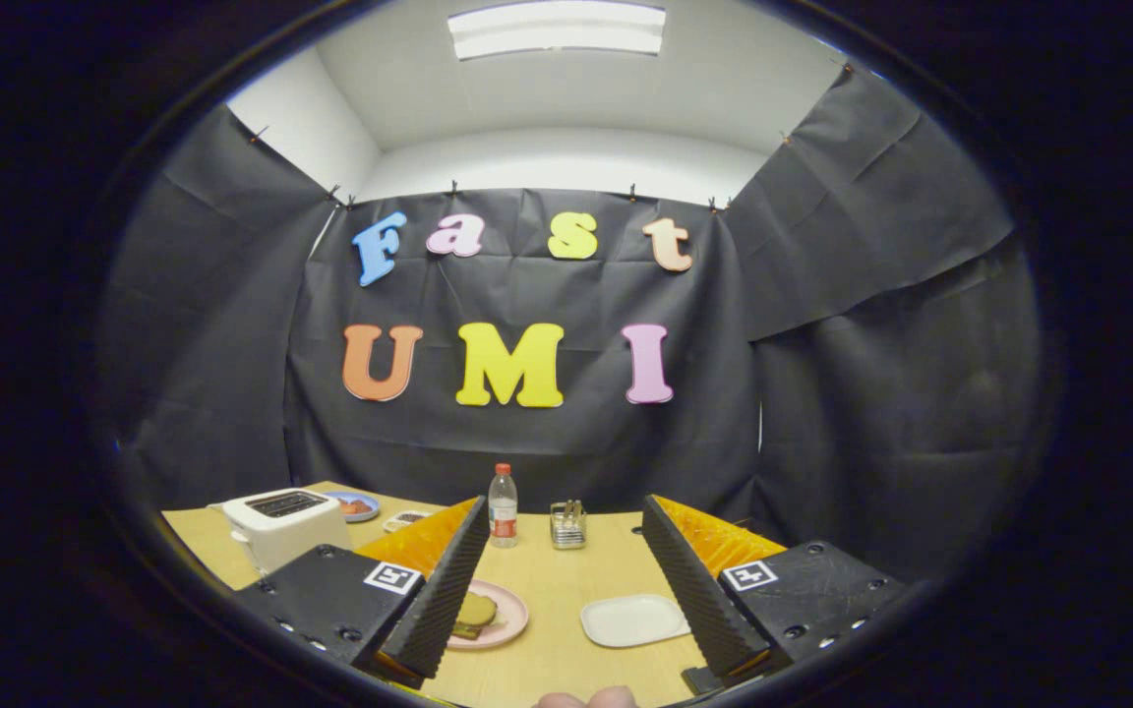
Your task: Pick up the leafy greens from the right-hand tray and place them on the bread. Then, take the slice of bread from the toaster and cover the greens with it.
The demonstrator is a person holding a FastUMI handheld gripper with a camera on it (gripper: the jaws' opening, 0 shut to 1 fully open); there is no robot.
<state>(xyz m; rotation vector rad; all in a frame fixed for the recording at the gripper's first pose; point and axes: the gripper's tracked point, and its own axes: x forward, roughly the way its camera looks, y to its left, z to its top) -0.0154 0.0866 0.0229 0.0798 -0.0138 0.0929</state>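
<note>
My gripper point(564, 516) is open and held above the wooden table point(566, 590), with nothing between its fingers. Low between the fingers, next to the left finger, a pink plate point(506, 621) carries a bread slice point(475, 611) with an olive-green look on top; the left finger covers part of it. To its right, next to the right finger, lies a white rectangular tray point(633, 619) whose surface shows plain white. A white toaster point(286, 526) stands at the far left beyond the left finger, and its top slot looks dark.
A water bottle point(503, 506) and a small wire holder point(567, 524) stand at the table's far edge between the fingertips. A blue plate point(357, 507) with reddish food and a small dish point(407, 518) sit behind the toaster. A person's fingertips point(586, 699) show under the gripper.
</note>
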